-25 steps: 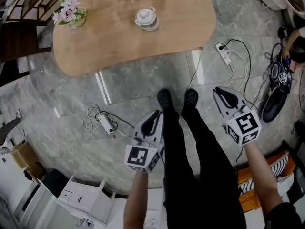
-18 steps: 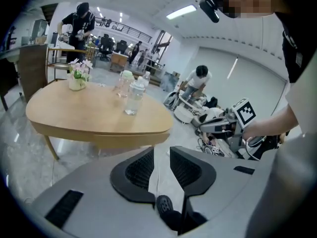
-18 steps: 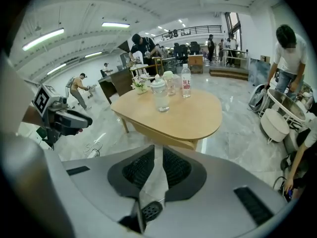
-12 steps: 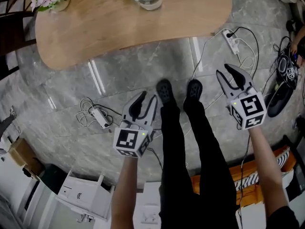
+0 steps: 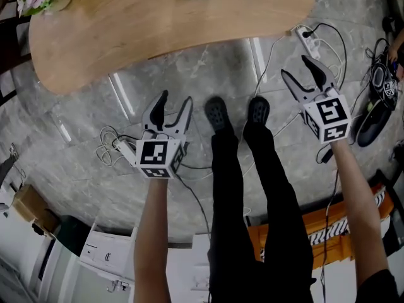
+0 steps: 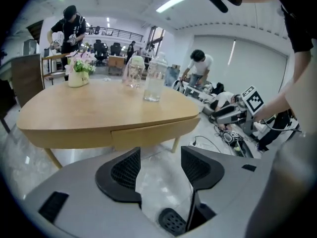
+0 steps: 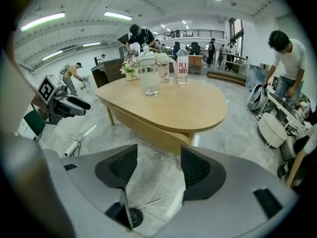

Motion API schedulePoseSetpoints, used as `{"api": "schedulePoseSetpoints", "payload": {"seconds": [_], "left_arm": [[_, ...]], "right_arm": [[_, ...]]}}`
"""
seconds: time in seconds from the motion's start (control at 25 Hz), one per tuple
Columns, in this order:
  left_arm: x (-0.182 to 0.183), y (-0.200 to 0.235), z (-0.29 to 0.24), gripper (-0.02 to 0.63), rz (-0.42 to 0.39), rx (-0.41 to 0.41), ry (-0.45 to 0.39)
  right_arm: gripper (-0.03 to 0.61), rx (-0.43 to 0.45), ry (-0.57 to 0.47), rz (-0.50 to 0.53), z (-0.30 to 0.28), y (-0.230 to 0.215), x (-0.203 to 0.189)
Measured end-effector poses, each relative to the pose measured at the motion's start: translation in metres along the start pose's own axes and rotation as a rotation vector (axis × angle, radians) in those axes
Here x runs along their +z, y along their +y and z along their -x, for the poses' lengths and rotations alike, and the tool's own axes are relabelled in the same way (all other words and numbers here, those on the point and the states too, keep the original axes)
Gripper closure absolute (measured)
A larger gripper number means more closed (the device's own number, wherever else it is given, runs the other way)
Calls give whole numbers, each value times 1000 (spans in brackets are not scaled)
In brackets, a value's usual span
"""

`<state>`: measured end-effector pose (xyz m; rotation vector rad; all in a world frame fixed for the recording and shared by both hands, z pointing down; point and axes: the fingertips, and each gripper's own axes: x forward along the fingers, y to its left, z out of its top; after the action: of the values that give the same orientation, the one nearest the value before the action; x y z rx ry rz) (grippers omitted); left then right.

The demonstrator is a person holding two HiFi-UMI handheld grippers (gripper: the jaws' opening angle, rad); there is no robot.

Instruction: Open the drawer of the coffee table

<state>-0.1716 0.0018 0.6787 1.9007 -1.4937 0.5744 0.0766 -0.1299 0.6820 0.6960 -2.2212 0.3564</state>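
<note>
The coffee table (image 5: 158, 24) has a light wooden oval top and fills the top of the head view. Its drawer front (image 6: 148, 135) shows closed in the apron under the top, straight ahead in the left gripper view. My left gripper (image 5: 174, 103) hangs over the grey floor a little short of the table's near edge. Its jaws are opening, with nothing between them (image 6: 159, 155). My right gripper (image 5: 297, 69) is off the table's right end, jaws also opening and empty (image 7: 158, 152). Neither touches the table.
A glass bottle (image 6: 153, 81) and a flower vase (image 6: 78, 73) stand on the table. A power strip (image 5: 304, 40) and cables (image 5: 120, 150) lie on the floor, and my shoes (image 5: 218, 115) stand between the grippers. People work in the background.
Both grippers have moved forward toward the table's edge, and their jaws have gone from shut to open. The table has slid up in the head view.
</note>
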Motion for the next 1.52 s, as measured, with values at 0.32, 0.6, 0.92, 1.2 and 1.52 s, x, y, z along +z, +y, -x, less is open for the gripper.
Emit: {"api": "schedulePoseSetpoints", "payload": {"seconds": [0.32,0.6,0.92,1.2,1.52], "left_arm": [[-12,46,-40,284,-15,73,41],[0,79,-67,252,51,134,15],[14,97,-91,242,55,147,-1],[20,94,-95,238,140,166,-33],[19,94,-95,239,131,193,-16]], "right_arm": [[332,-55,66,44,-44,-30,-9],[331,-106,101,62,-66,-46,-14],[331,-111,117,77,-84,-46,-13],[331,-119,123,101,-94,-48,-11],[338,-155,129,84,-93,-55,-8]]}}
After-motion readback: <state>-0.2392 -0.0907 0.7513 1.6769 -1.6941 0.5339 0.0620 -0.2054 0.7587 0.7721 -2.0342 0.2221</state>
